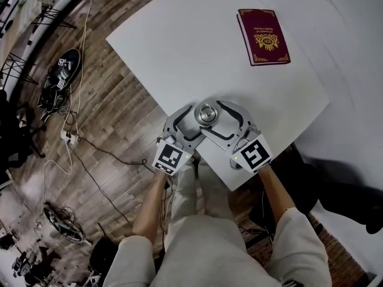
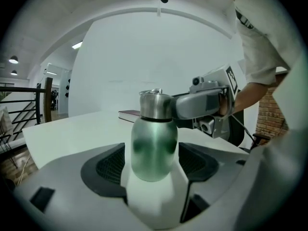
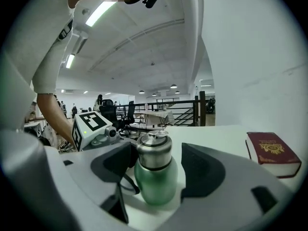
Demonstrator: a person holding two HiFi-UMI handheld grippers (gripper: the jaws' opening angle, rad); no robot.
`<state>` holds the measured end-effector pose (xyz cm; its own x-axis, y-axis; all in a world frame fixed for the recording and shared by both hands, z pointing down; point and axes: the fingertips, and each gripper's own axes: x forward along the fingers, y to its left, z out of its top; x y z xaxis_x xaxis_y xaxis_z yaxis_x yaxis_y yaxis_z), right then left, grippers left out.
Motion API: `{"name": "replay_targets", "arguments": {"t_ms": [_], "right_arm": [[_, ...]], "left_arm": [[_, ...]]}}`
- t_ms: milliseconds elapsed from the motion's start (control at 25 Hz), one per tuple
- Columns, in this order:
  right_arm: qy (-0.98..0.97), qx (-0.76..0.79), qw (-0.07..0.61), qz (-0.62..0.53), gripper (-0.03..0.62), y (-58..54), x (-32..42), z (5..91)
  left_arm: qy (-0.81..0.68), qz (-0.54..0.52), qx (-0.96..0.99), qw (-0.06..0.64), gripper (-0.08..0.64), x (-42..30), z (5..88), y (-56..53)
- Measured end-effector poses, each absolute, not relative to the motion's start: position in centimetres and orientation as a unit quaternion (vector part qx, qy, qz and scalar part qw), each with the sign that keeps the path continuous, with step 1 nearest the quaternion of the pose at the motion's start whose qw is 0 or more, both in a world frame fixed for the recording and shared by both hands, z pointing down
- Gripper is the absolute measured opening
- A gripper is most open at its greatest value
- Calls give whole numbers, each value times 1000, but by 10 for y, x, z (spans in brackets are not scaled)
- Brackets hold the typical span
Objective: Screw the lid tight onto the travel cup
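While left gripper [image 2: 154, 161] and right gripper [image 3: 159, 167] gape, travel cup [image 1: 206, 113] stands between their fingers [image 2: 111, 165].

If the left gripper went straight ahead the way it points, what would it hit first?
The green travel cup, standing right between the open jaws of the left gripper. It looks very close, so contact would probably come almost at once.

A dark red book [image 1: 263, 36] with gold ornament on its cover lies flat near the far end of the white surface [image 1: 179, 46], alone there. Beside the surface, a wooden floor [image 1: 119, 94] spreads out, with thin cables [image 1: 96, 150] trailing from a white power strip [image 1: 67, 137]. Farther off, a black railing [image 3: 183, 112] stands under long ceiling lights [image 3: 98, 13].
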<state>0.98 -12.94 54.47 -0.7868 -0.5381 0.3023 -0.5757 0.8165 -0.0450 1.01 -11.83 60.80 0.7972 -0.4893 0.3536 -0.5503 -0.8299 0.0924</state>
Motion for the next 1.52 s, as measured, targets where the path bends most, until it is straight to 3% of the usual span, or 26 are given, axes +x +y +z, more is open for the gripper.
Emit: {"name": "replay_targets", "arguments": {"t_ms": [840,1520], "right_arm": [[-962,216,163,37,261,-140,-22,536],[-896,418,144,34,259,-152,-7,538]], "left_arm": [[-249,152,952,93,325,24,604,-125],[-253,152,951,88,325,27,607,-126]]}}
